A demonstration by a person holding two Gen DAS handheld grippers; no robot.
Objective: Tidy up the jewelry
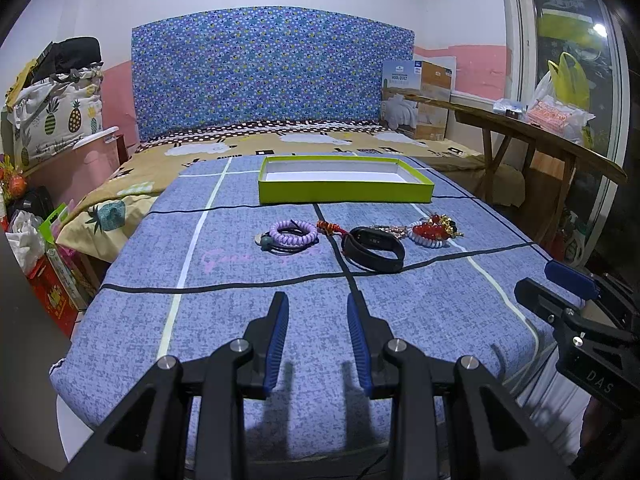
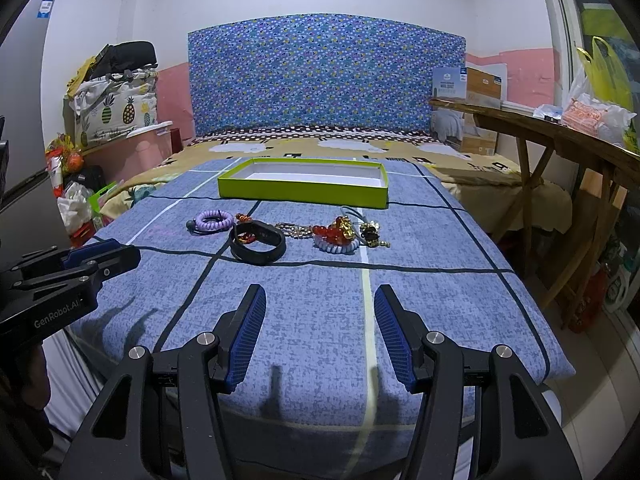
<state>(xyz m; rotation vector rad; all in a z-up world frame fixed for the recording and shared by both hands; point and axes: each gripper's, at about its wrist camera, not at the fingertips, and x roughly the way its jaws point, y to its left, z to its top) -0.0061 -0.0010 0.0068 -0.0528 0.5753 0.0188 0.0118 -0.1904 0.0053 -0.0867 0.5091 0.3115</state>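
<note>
A lime-green tray (image 1: 344, 193) (image 2: 304, 191) with a white inside stands empty at the far end of the blue cloth. In front of it lie a purple coil bracelet (image 1: 293, 234) (image 2: 214, 219), a black wristband (image 1: 374, 254) (image 2: 258, 246), a red knotted charm (image 1: 330, 227) and a red bead bracelet with gold charms (image 1: 434, 232) (image 2: 340, 236). My left gripper (image 1: 318, 302) is open and empty, well short of the jewelry. My right gripper (image 2: 320, 294) is open and empty, also short of it; it also shows at the right edge of the left wrist view (image 1: 560, 284).
The blue checked cloth (image 1: 280, 320) covers a table set against a bed with a patterned headboard (image 1: 272, 76). A wooden bench (image 2: 560, 136) with bags stands at the right. Boxes and bags (image 1: 48, 264) are piled at the left.
</note>
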